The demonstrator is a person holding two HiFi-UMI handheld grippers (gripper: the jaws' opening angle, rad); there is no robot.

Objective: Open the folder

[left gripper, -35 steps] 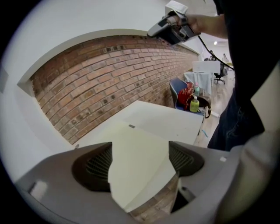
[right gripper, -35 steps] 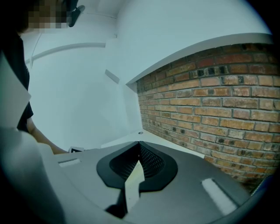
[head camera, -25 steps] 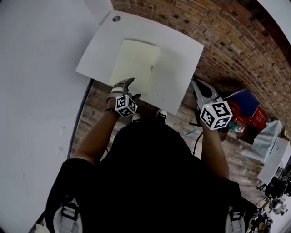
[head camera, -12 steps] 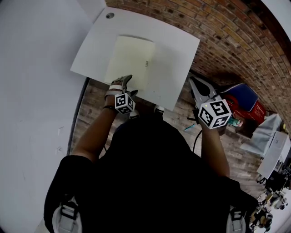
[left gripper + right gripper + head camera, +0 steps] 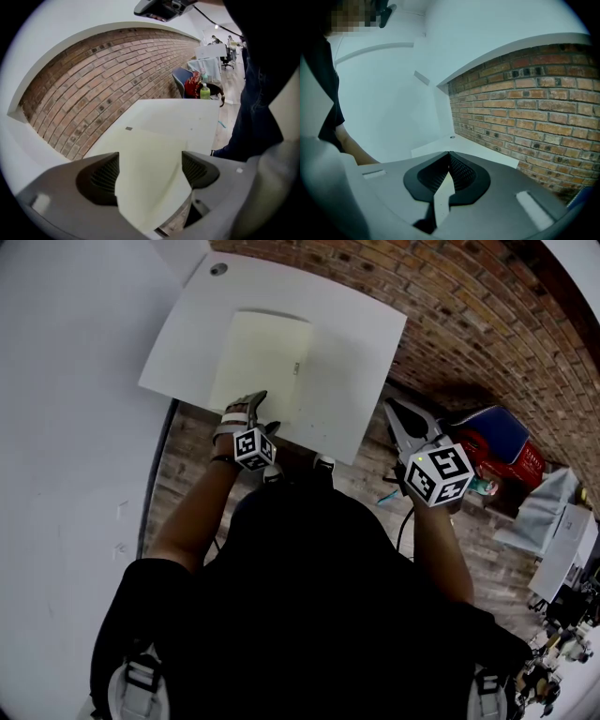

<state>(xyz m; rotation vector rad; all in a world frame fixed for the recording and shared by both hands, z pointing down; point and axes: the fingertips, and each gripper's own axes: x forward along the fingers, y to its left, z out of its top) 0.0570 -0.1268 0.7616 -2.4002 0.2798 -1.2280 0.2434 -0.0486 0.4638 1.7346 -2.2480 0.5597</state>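
Observation:
A pale yellow folder [image 5: 262, 362] lies closed and flat on the white table [image 5: 361, 352]. My left gripper [image 5: 255, 413] is at the folder's near edge and stands open. In the left gripper view the folder [image 5: 145, 145] and its near corner lie between the spread jaws of the left gripper [image 5: 150, 171]. The jaws do not pinch it. My right gripper [image 5: 392, 409] hangs off the table's right side, over the floor. In the right gripper view the right gripper [image 5: 449, 154] is shut with nothing in it, and the table [image 5: 479, 147] lies beyond it.
A brick wall [image 5: 487, 324] runs behind and to the right of the table, and a white wall [image 5: 66, 427] is on the left. A red and blue bag [image 5: 502, 442] sits on the wooden floor at the right. The table's far corner has a cable hole [image 5: 218, 269].
The head view has shifted a little. Both grippers keep nearly the same places relative to the table and the folder.

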